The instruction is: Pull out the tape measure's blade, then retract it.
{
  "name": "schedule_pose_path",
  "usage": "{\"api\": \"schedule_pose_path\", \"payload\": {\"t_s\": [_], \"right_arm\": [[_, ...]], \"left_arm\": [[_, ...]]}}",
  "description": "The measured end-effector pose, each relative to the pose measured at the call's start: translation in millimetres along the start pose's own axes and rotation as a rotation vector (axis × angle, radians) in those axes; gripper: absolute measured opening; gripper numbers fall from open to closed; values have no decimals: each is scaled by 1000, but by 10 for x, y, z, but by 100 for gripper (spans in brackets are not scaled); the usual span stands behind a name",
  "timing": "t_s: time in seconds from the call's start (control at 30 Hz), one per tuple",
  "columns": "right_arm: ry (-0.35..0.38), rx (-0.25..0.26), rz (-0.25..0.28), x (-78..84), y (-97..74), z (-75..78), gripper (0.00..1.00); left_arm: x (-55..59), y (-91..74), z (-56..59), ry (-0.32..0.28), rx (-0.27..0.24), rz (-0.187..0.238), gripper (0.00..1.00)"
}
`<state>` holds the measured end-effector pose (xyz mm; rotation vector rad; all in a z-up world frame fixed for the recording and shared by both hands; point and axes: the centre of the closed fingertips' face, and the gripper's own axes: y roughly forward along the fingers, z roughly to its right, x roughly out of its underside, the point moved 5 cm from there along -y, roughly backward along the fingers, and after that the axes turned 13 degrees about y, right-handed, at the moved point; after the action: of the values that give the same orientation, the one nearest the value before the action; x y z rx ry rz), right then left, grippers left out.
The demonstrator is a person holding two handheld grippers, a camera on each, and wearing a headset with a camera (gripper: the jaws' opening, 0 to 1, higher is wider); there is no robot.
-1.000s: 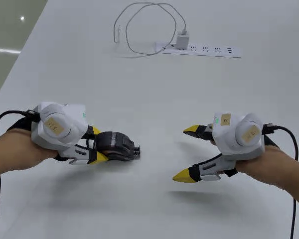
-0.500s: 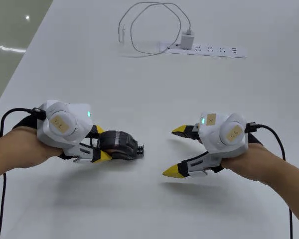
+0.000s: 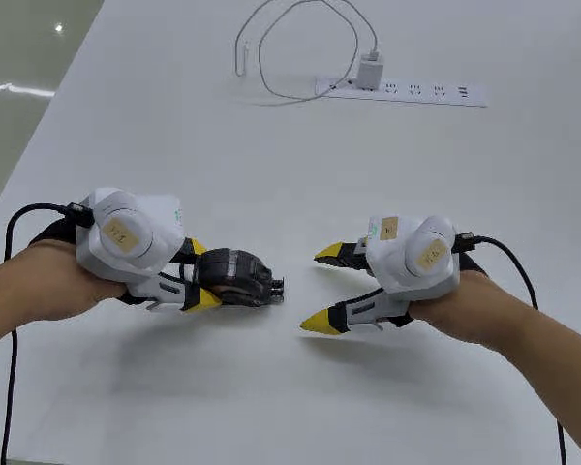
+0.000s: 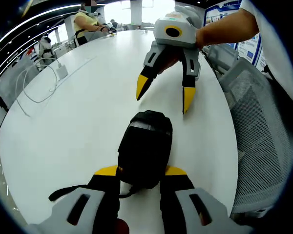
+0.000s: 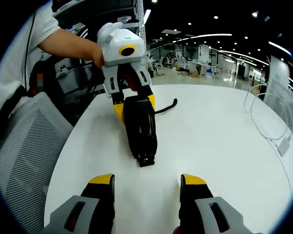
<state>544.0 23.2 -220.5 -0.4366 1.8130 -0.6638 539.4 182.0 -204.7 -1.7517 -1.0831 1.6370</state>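
My left tongs (image 3: 205, 275) clamp the tape (image 3: 240, 279) on the table (image 3: 290, 174), well in from its left edge, while my right tongs (image 3: 321, 289) gape just right of it, bare top beyond.

My left gripper (image 3: 203, 274) and right gripper (image 3: 321, 289) look identical: chunky rounded white shells, tan stickers (image 3: 119, 232) on the round caps, black jaws ending in yellow tips (image 3: 315, 323). A black cable (image 3: 19, 215) trails off each one. I've got a white short sleeve (image 5: 39, 24) on.
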Motion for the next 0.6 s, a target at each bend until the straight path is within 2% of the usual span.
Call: {"api": "schedule_pose_path", "payload": {"t_s": [0.6], "right_arm": [[-44,-35,26,-73,223,0,34]], "left_arm": [[1,-5,3,1,3,1,26]]}}
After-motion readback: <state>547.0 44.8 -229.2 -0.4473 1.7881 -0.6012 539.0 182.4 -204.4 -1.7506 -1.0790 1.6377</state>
